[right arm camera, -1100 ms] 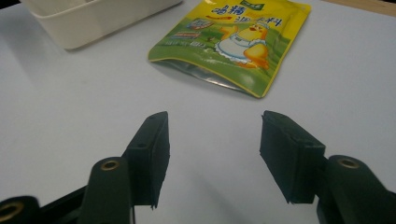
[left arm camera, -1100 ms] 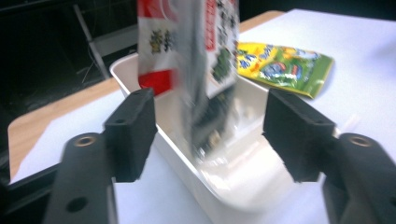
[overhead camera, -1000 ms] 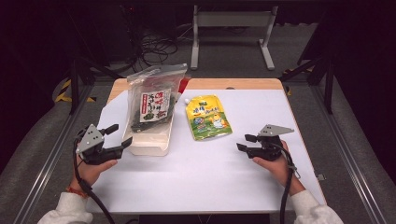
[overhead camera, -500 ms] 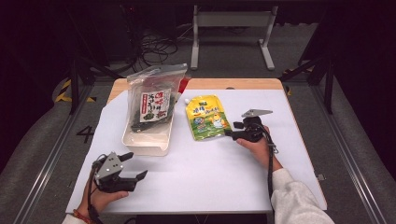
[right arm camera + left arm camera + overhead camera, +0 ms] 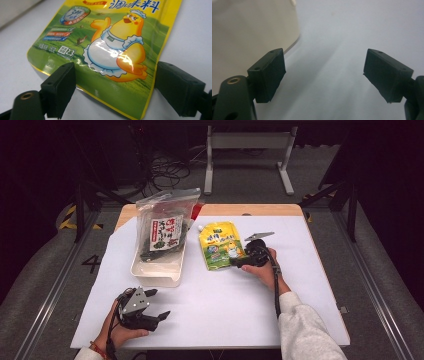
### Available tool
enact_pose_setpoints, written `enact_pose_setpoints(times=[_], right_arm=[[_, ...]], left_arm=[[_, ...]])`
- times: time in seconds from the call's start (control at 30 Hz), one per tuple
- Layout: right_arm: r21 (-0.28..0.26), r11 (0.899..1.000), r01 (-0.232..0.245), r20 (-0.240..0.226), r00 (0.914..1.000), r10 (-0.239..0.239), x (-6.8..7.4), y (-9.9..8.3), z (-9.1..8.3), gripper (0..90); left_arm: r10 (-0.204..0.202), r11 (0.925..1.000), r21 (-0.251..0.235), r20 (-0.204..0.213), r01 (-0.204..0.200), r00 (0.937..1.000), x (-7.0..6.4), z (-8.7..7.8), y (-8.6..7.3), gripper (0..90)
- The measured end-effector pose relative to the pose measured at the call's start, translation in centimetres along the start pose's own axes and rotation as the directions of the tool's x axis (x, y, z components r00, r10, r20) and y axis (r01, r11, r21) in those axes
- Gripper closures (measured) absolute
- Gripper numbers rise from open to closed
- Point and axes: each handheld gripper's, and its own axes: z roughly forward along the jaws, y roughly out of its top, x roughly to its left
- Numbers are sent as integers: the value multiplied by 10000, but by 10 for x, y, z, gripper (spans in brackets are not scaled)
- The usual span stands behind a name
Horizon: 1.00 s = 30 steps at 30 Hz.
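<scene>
Yellow pouch (image 5: 221, 244) is glossy, flat plastic with a cartoon chicken printed on it, lying on the white table (image 5: 300, 285) around the middle, nearer the far edge. Right hand-held gripper (image 5: 239, 262) sits at its bottom corner, jaws wide apart straddling the lower edge, not clamping. Left hand-held gripper (image 5: 161, 306) is wide open too, by the near edge, empty.

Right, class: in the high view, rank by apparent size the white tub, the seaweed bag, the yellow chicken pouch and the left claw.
1. Seaweed bag and white tub: look alike, and the bag covers much of the tub, so no ranking.
2. Yellow chicken pouch.
3. Left claw, smallest, though nearer the camera.
</scene>
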Motion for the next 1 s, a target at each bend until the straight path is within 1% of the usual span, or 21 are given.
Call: enact_pose_setpoints(times=[0.03,0.07,0.17,0.27,0.3,0.33,0.37,0.4,0.43,0.47,0.5,0.53,0.57,0.6,0.63,0.7,0.73,0.77,0.87,0.97,1.0], right_arm=[[109,9998,164,79,9998,-165,1,1,1,174],[248,9987,444,234,9987,-450,4,2,2,198],[432,9946,945,619,9934,-970,9,3,3,246],[438,9921,1177,627,9908,-1203,10,2,0,277],[393,9928,1134,599,9915,-1156,10,1,-1,276],[393,9928,1134,599,9915,-1156,10,1,-1,276],[152,9961,871,397,9954,-876,8,-1,-4,254],[-136,9984,541,107,9985,-540,6,-4,-7,255],[-549,9983,192,-149,9997,-200,3,-7,-10,285],[-698,9976,-38,-230,9997,22,0,-8,-11,302],[-901,9954,-318,-275,9992,294,-3,-8,-11,294],[-1134,9921,-532,-187,9985,514,-6,-8,-10,282],[-1134,9921,-532,-187,9985,514,-6,-8,-10,282],[-1271,9879,-887,-180,9960,871,-9,-6,-6,247],[-1319,9855,-1069,-226,9942,1048,-11,-5,-3,228],[-1463,9792,-1406,-197,9901,1392,-14,-2,1,234],[-1529,9762,-1541,-47,9879,1552,-15,1,2,242],[-1575,9755,-1538,148,9873,1580,-17,3,3,236],[-1478,9713,-1863,-12,9821,1882,-25,8,10,217],[-1545,9740,-1660,80,9856,1692,-23,11,13,220],[-1523,9743,-1661,2,9858,1681,-23,12,14,262]], left_arm=[[84,9999,57,81,-85,9999,-1,2,1,183],[132,9999,96,138,-134,9998,-1,4,1,183],[183,9996,229,380,-192,9991,-1,9,3,183],[289,9986,430,563,-313,9980,-2,14,3,181],[289,9986,430,563,-313,9980,-2,14,3,180],[292,9985,446,668,-322,9973,-2,14,2,180],[278,9985,450,743,-312,9968,-2,15,2,180],[264,9984,471,771,-301,9967,-2,15,2,180],[216,9987,450,804,-252,9965,-1,15,1,180],[153,9989,429,829,-189,9964,-1,15,2,180],[103,9991,407,847,-138,9964,-1,15,2,180],[92,9991,399,865,-127,9962,-1,15,2,180],[92,9991,399,865,-127,9962,-1,15,2,180],[99,9992,376,913,-134,9958,-2,15,2,180],[121,9990,417,913,-159,9958,-2,15,2,180],[119,9990,426,950,-160,9954,-2,16,2,180],[105,9988,457,985,-151,9951,-2,17,2,180],[116,9988,466,999,-163,9949,-2,18,2,180],[169,9986,488,1114,-224,9936,-3,19,2,180],[215,9983,513,1166,-277,9929,-5,19,2,180],[222,9984,489,1238,-285,9921,-5,19,2,180]])
